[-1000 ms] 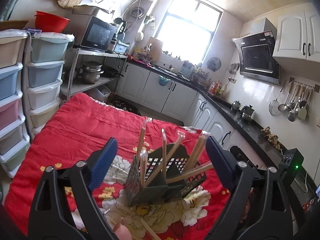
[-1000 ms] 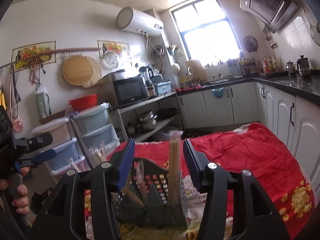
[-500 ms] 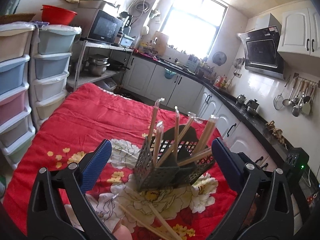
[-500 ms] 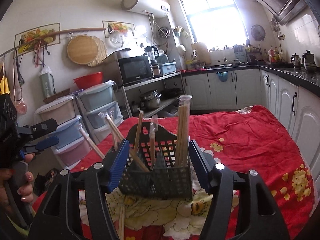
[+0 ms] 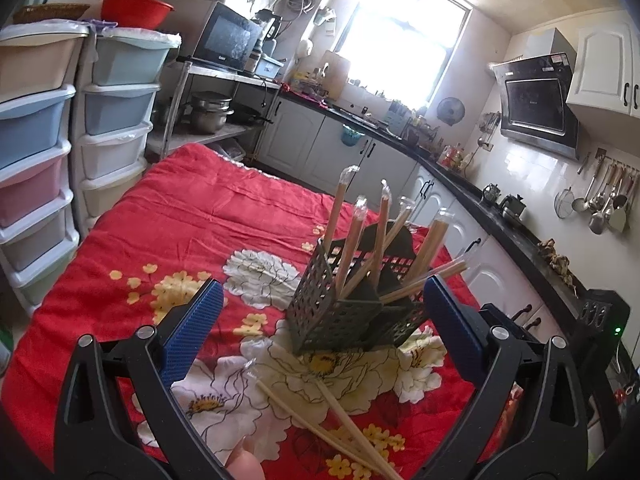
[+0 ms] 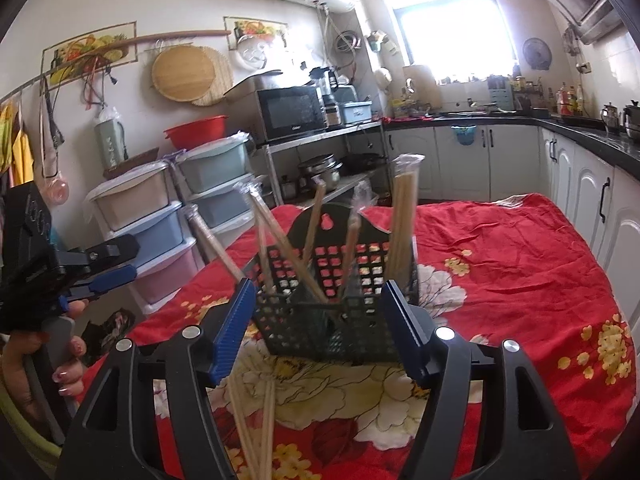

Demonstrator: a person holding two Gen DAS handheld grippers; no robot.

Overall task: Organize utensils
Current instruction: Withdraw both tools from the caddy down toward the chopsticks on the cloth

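Backed off from holder (image 5: 352,300); both grippers farther out, more cloth (image 5: 192,224) showing.
Left gripper (image 5: 320,324) jaws spread, gripping nothing; right gripper (image 6: 320,320) likewise. Holder upright mid-cloth at 12 o'clock, wrapped chopsticks (image 5: 356,240) leaning inside. Loose chopsticks (image 5: 340,412) flat at 6 o'clock, just beside holder.

The cloth (image 5: 192,216) is bright red with big white flowers and small yellow ones. The holder (image 5: 340,312) is dark grey-green with lots of little square holes. The chopsticks (image 5: 352,236) are light tan. Each claw has blue ridged pads (image 5: 192,328) on black arms.
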